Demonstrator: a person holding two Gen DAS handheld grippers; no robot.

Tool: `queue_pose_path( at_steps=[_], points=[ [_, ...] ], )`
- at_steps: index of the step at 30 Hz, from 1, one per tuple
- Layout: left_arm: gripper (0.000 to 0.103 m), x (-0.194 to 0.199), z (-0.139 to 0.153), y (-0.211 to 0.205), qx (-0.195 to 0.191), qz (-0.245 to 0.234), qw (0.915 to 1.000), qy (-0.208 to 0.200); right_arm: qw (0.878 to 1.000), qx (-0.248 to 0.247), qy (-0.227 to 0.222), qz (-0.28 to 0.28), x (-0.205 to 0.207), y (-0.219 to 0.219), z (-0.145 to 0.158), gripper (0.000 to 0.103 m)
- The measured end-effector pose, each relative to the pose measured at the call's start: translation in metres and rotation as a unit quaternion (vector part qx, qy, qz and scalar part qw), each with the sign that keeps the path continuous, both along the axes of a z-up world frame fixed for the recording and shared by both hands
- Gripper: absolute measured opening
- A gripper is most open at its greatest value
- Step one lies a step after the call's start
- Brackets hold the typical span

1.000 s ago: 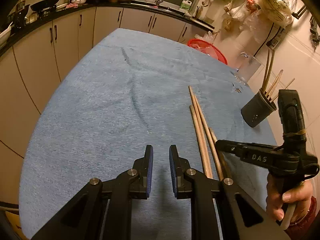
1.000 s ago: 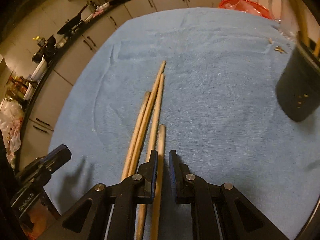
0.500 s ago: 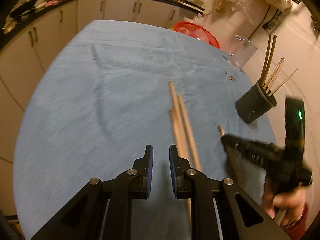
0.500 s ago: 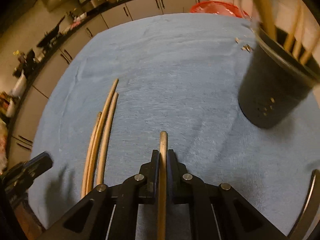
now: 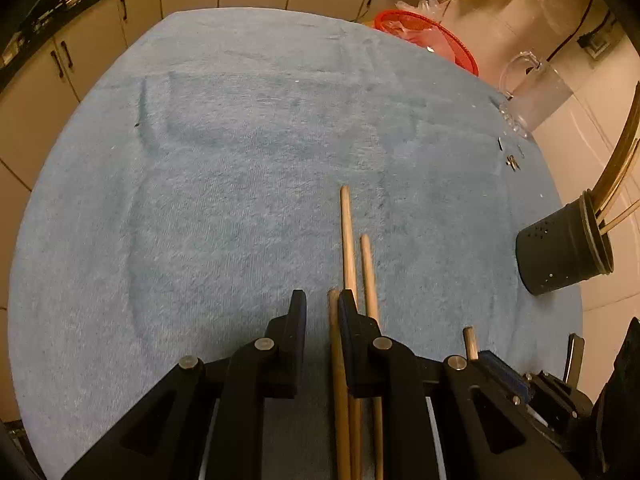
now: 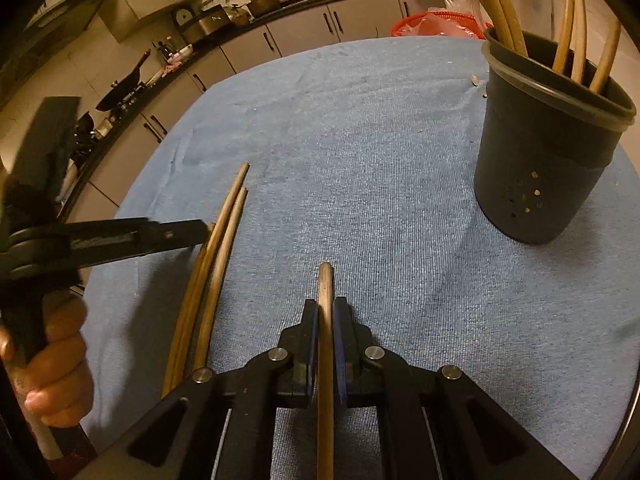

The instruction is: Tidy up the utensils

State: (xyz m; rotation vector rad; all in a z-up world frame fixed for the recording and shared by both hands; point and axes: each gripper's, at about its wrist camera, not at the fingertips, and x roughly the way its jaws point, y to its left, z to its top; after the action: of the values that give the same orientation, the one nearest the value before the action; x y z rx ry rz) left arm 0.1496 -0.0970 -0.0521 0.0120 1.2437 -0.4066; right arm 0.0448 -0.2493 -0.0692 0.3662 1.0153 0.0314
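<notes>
Chopstick [image 6: 325,320] sits pinched in the right claw [image 6: 326,308]. Left claw [image 5: 322,304], slightly spread, straddles one of three loose chopsticks [image 5: 349,248] on the blue worktop [image 5: 224,184]. Farther right stands the dark holder [image 6: 548,152].

Readable text: none found in either wrist view.
Dark utensil holder [image 6: 548,160]: bare of lettering, only small holes low on its wall.
Round dial on the far kitchen counter [image 6: 183,17], beyond the utensil holder: too small to read.
</notes>
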Motion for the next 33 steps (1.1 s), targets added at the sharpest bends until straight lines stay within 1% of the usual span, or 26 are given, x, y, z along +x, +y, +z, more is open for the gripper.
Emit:
queue_pose_path(
  at_steps=[2,6,9,10,11,15,19,21,24,28,29,33],
  points=[
    [0.016,0.001,0.000,-0.004,0.007,-0.001,1.0000,-0.004,1.000,0.007,-0.001,0.000,-0.003,-0.004,0.000,0.010],
    [0.016,-0.008,-0.002,-0.010,0.049,-0.019,0.9983,-0.023,1.000,0.010,0.001,0.001,-0.005,-0.005,0.000,0.010],
    [0.016,-0.027,-0.004,-0.005,0.071,-0.025,0.9966,-0.035,1.000,-0.004,0.008,0.007,0.000,0.000,0.002,0.010],
    [0.016,-0.033,-0.004,-0.002,0.076,-0.024,0.9961,-0.038,1.000,-0.021,0.014,0.016,0.000,0.005,0.004,0.009],
    [0.016,-0.041,-0.004,0.003,0.078,-0.024,0.9957,-0.043,0.999,-0.035,0.018,0.023,0.001,0.008,0.005,0.009],
    [0.016,-0.057,-0.005,0.023,0.067,-0.019,0.9963,-0.051,0.995,-0.089,0.033,0.042,0.007,0.023,0.009,0.009],
    [0.016,-0.063,-0.003,0.028,0.064,-0.023,0.9955,-0.066,0.989,-0.135,0.033,0.053,0.007,0.036,0.010,0.009],
    [0.016,-0.070,-0.003,0.031,0.066,-0.022,0.9946,-0.076,0.988,-0.141,0.032,0.052,0.005,0.037,0.009,0.009],
    [0.016,-0.082,-0.002,0.033,0.082,-0.023,0.9923,-0.089,0.987,-0.150,0.030,0.054,0.003,0.038,0.009,0.009],
    [0.016,-0.089,-0.001,0.028,0.092,-0.021,0.9907,-0.098,0.985,-0.158,0.031,0.057,0.003,0.039,0.010,0.010],
    [0.016,-0.081,-0.001,0.027,0.092,-0.020,0.9907,-0.098,0.985,-0.159,0.031,0.057,0.003,0.039,0.009,0.010],
    [0.016,-0.079,-0.001,0.025,0.093,-0.019,0.9905,-0.099,0.985,-0.161,0.029,0.058,0.004,0.040,0.008,0.011]
  ],
)
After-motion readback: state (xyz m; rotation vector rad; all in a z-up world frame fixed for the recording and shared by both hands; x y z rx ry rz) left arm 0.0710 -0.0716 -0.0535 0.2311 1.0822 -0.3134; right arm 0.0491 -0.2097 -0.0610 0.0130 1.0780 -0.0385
